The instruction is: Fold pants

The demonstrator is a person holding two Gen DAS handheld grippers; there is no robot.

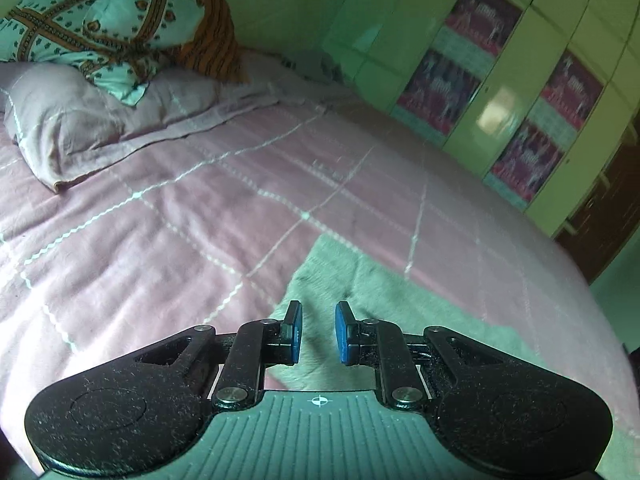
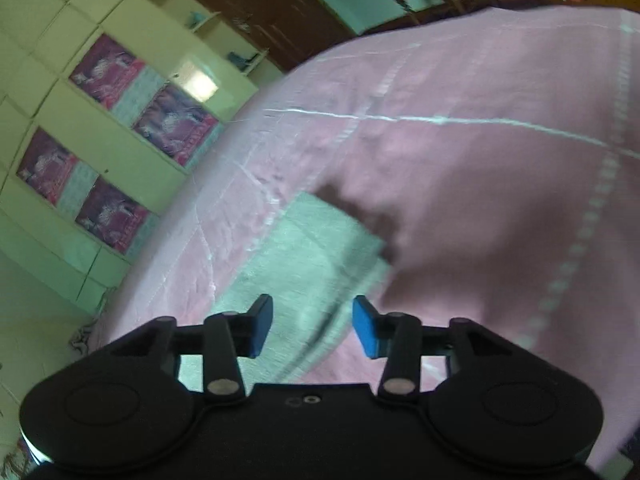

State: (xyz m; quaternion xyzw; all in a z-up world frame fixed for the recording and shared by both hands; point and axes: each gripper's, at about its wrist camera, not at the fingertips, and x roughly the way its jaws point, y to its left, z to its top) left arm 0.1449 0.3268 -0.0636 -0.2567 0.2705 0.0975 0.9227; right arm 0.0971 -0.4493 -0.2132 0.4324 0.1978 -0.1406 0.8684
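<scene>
Pants [image 1: 360,300] of pale grey-green soft cloth lie flat on the pink checked bedspread [image 1: 160,220], while left gripper [image 1: 318,334] and right gripper [image 2: 312,326] hover above, jaws parted and empty, seemingly ready to pinch an edge.

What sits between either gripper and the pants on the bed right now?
Nothing visible. The left gripper and right gripper, both open, hover directly over the light green pants lying flat on the pink bedspread.
</scene>
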